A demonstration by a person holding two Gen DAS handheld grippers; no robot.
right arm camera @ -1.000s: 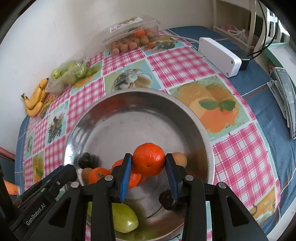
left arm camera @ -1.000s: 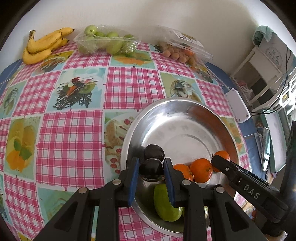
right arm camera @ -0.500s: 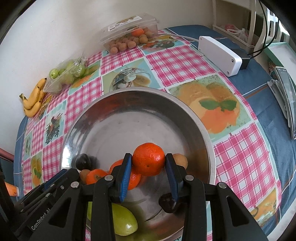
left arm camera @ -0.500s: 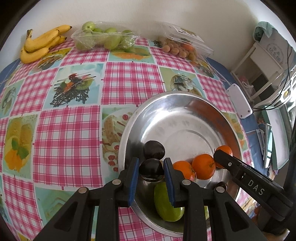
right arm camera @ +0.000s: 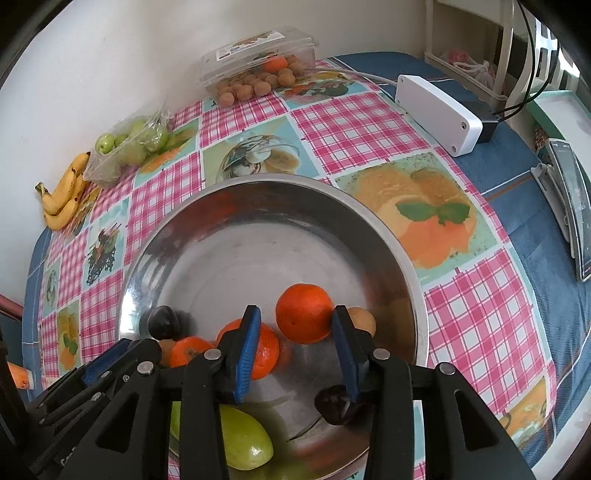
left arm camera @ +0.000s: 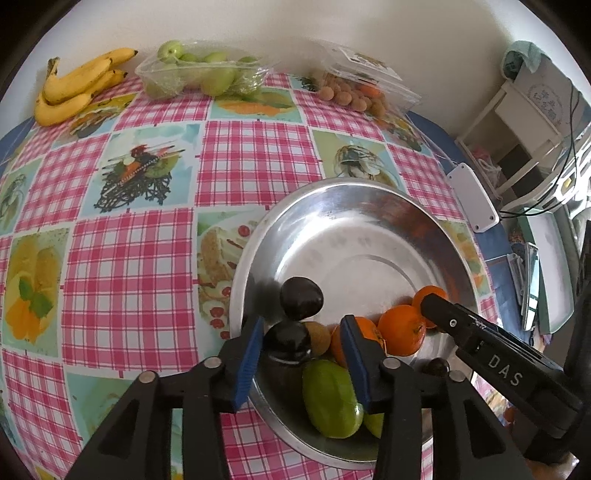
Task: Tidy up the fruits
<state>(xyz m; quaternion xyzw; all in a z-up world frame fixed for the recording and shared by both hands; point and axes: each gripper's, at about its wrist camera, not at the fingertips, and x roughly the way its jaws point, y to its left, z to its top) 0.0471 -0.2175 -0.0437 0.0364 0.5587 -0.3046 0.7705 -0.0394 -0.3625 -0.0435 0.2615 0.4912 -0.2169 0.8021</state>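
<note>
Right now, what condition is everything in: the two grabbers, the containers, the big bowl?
Left gripper: open, a dark plum between its fingers.
Right gripper: open, an orange against one finger.
Metal bowl: upright, holding fruit.
Clear box: lid shut.
Green-fruit bag: open on top.

Plain cream wall (left arm camera: 295, 22) behind the worktop (left arm camera: 125, 258), which wears a pink-check oilcloth with food prints over blue cloth (right arm camera: 524, 162). White shelf unit (left arm camera: 517, 125) in the right corner, cables trailing. White box (right arm camera: 439, 114) at worktop edge. Soft daylight.
</note>
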